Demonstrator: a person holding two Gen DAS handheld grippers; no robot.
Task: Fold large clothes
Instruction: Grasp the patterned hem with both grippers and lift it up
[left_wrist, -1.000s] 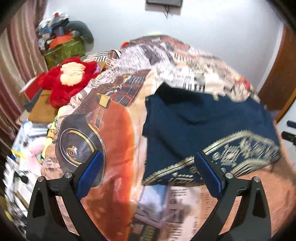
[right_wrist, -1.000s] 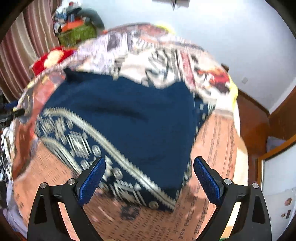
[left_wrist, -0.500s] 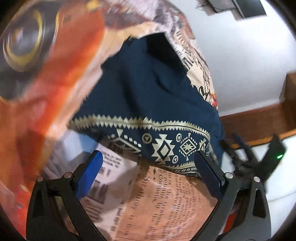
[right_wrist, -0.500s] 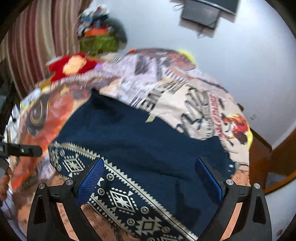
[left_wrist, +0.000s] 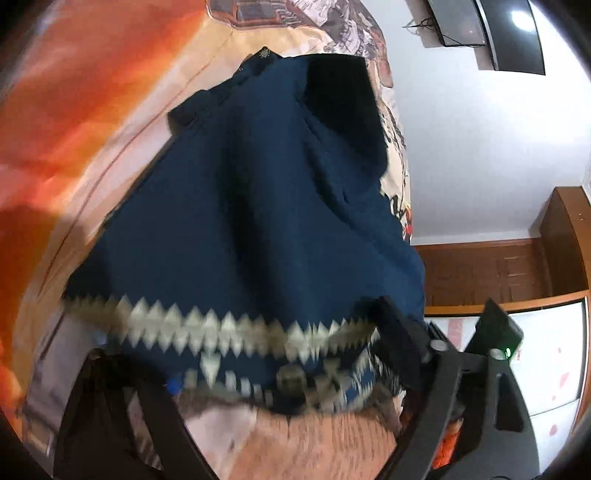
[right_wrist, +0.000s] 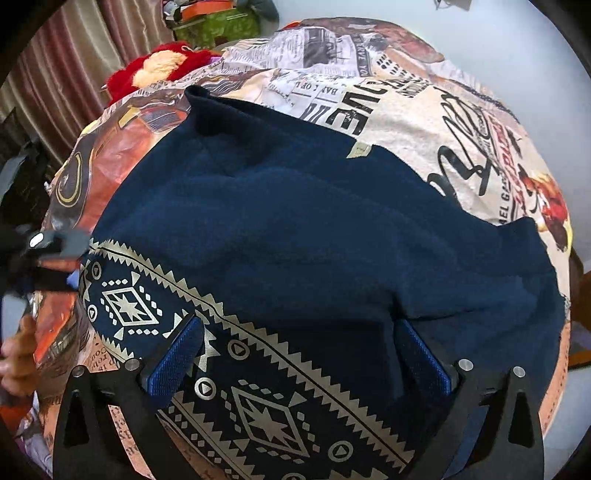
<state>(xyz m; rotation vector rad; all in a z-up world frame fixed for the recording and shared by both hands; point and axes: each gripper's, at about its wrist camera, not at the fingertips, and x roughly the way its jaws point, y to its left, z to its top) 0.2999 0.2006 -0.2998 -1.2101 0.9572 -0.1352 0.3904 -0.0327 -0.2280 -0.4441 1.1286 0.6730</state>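
A folded navy garment (right_wrist: 314, 229) with a gold patterned band (right_wrist: 258, 369) lies on the printed bedspread (right_wrist: 424, 92). My right gripper (right_wrist: 299, 354) is open, its blue pads (right_wrist: 173, 362) on either side of the patterned band, low over the cloth. In the left wrist view the garment (left_wrist: 251, 206) fills the middle, blurred. My left gripper (left_wrist: 288, 391) is at the band's edge (left_wrist: 236, 332); its fingers are half hidden under the cloth and blurred. The left gripper also shows at the left of the right wrist view (right_wrist: 48, 258).
A red plush toy (right_wrist: 159, 70) and a green box (right_wrist: 214, 26) sit at the far left of the bed by the curtain (right_wrist: 74, 66). A wall screen (left_wrist: 480, 29) and a wooden door (left_wrist: 561, 240) stand to the right.
Both grippers have dropped closer to the garment. The left one has swung in to the band's edge, and the right one now straddles the band.
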